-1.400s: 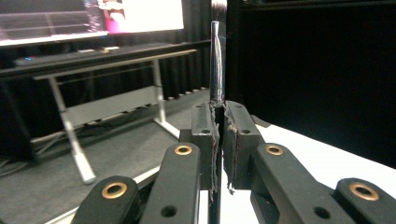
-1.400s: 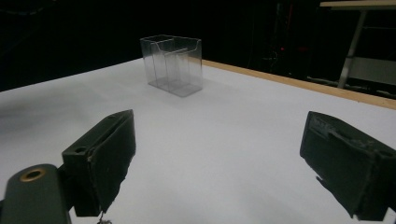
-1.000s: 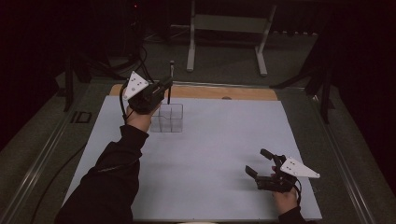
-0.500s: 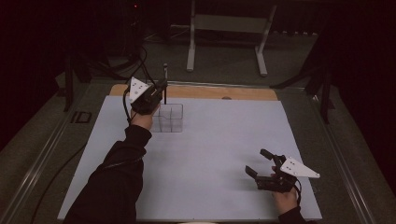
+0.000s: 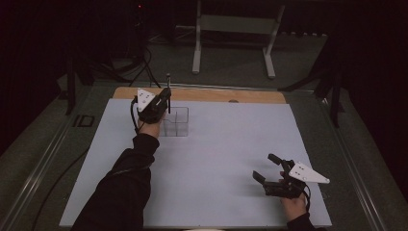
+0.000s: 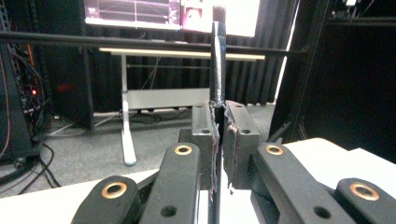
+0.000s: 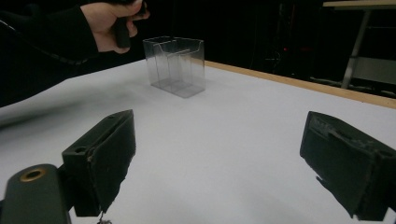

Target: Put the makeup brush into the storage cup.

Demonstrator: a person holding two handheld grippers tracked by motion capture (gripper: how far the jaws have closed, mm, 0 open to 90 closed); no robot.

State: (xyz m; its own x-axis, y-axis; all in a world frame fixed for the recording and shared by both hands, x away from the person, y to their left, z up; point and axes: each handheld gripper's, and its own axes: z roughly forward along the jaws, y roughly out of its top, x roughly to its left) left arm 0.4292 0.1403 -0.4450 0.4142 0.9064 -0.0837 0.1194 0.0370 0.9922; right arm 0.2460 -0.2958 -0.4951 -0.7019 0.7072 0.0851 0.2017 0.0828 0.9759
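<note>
My left gripper (image 5: pixel 165 97) is shut on a thin dark brush (image 5: pixel 168 86) and holds it upright, bristles at the top. In the left gripper view the brush (image 6: pixel 217 56) rises from between the closed pads of the left gripper (image 6: pixel 220 114). It stands just over the left rear corner of a clear plastic compartment box (image 5: pixel 176 122); whether the brush's lower end is inside I cannot tell. My right gripper (image 5: pixel 264 167) rests low at the table's near right, open, with nothing between its jaws. From the right gripper (image 7: pixel 224 156) the clear box (image 7: pixel 176 65) stands far ahead.
A white sheet (image 5: pixel 216 144) covers the table, with a wooden strip (image 5: pixel 250 96) along the far edge. A white desk frame (image 5: pixel 235 29) stands on the floor beyond. Cables (image 5: pixel 53 183) trail off the left side.
The left hand has come down and slightly left with the brush, closer to the clear box. The right hand has kept still.
</note>
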